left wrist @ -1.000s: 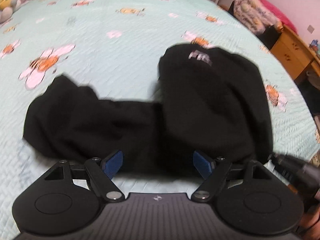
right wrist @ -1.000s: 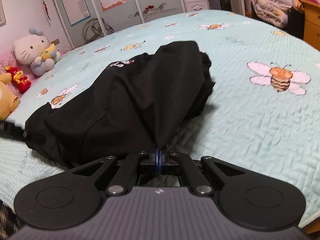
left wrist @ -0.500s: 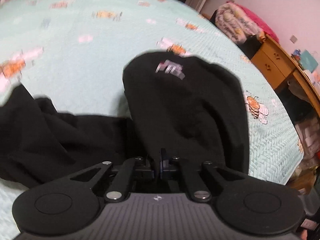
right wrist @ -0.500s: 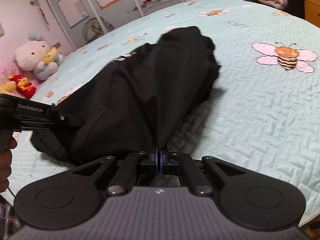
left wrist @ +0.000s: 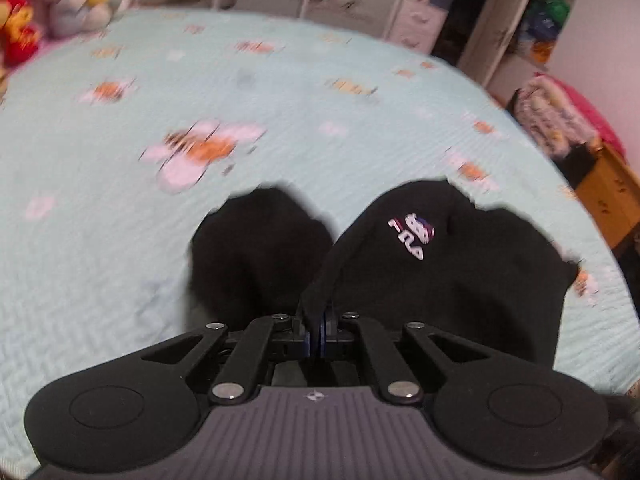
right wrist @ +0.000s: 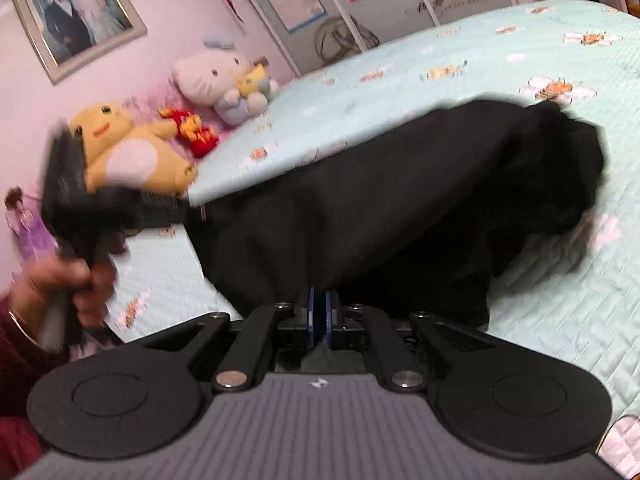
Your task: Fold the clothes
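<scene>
Black cotton garment (left wrist: 448,280) lies bunched on the mint quilted bedspread (left wrist: 100,240); the left gripper (left wrist: 316,334) pinches its near edge, while the right gripper (right wrist: 319,322), jaws opening, has cloth between its pads.

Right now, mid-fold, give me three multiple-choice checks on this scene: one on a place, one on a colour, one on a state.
1. Where does the garment lie?
A. on the bedspread
B. on a wooden desk
C. on the floor

2. What colour is the garment?
A. white
B. black
C. red

3. What is the left gripper doing?
A. open, clear of cloth
B. shut on a plush toy
C. shut on a fold of the garment

Answers:
1 A: the black garment rests on the mint bedspread.
2 B: it is black, with a small logo.
3 C: the left gripper has its pads together with cloth pinched between them.
</scene>
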Demonstrator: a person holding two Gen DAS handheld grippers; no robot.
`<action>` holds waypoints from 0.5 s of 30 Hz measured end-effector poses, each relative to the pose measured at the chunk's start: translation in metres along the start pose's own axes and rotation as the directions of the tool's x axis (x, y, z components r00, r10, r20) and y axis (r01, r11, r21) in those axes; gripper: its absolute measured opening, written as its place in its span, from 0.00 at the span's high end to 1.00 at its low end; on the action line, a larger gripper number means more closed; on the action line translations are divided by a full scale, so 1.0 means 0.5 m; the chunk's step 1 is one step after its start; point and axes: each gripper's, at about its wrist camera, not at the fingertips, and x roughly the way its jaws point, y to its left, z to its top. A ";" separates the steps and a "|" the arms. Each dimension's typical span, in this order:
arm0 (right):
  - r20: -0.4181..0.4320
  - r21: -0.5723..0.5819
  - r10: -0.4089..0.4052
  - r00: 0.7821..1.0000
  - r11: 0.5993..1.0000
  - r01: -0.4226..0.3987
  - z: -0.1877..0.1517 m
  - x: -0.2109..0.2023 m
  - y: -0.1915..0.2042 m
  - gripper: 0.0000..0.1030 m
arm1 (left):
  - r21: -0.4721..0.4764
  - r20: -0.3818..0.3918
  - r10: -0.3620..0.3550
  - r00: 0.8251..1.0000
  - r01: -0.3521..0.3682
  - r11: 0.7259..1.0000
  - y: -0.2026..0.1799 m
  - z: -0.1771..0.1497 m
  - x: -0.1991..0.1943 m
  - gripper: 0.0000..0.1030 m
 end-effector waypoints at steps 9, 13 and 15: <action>0.186 0.273 -0.280 0.942 0.935 0.224 0.129 -0.019 -0.146 0.34 | 0.047 -0.084 0.027 0.996 -0.023 0.999 0.027 -0.058 0.021 0.97; 0.149 0.281 -0.317 0.937 0.922 0.267 0.193 0.055 -0.165 0.24 | 0.070 -0.089 0.043 0.995 -0.036 0.997 0.017 -0.060 0.025 0.97; 0.076 0.264 -0.341 0.937 0.913 0.311 0.216 0.115 -0.173 0.23 | 0.062 -0.096 0.038 0.995 -0.032 0.998 0.020 -0.059 0.026 0.96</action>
